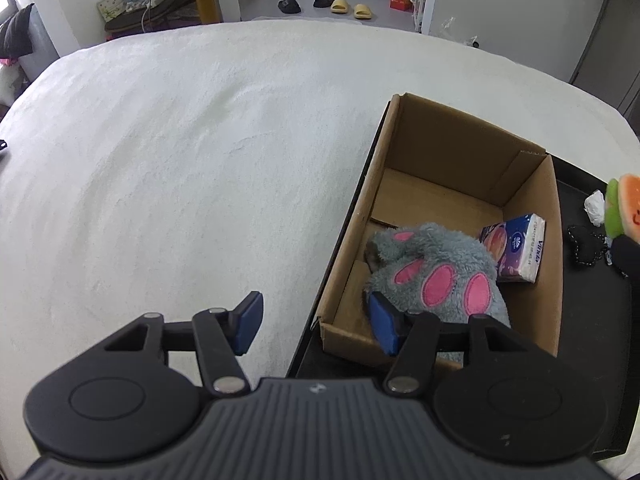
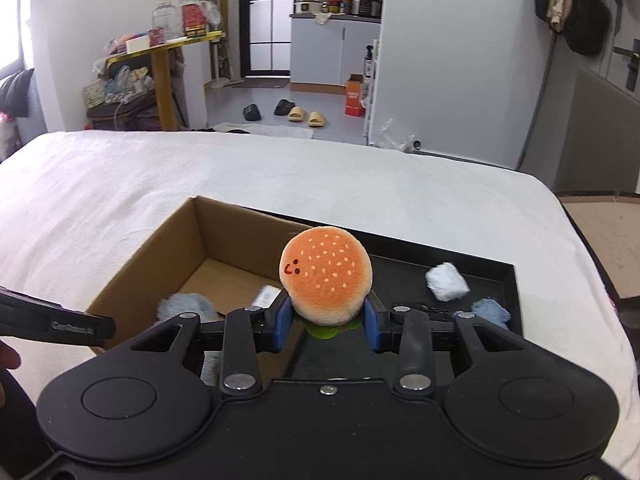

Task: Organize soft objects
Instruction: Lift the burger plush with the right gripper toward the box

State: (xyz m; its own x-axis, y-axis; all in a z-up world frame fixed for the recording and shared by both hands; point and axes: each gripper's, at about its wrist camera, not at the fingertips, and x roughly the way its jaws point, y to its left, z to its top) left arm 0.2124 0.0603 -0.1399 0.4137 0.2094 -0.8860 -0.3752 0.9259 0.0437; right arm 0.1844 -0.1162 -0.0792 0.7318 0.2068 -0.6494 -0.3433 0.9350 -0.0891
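Box (image 1: 532,216): one paw plush (image 1: 436,268), one tissue pack (image 1: 516,248).

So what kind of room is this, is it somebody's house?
Probably a small home, maybe a studio flat. The cardboard box sits on what looks like a bed with a white blanket, slippers lie on the floor beyond it, and a kitchen counter crowded with bottles and pots shows at the back.
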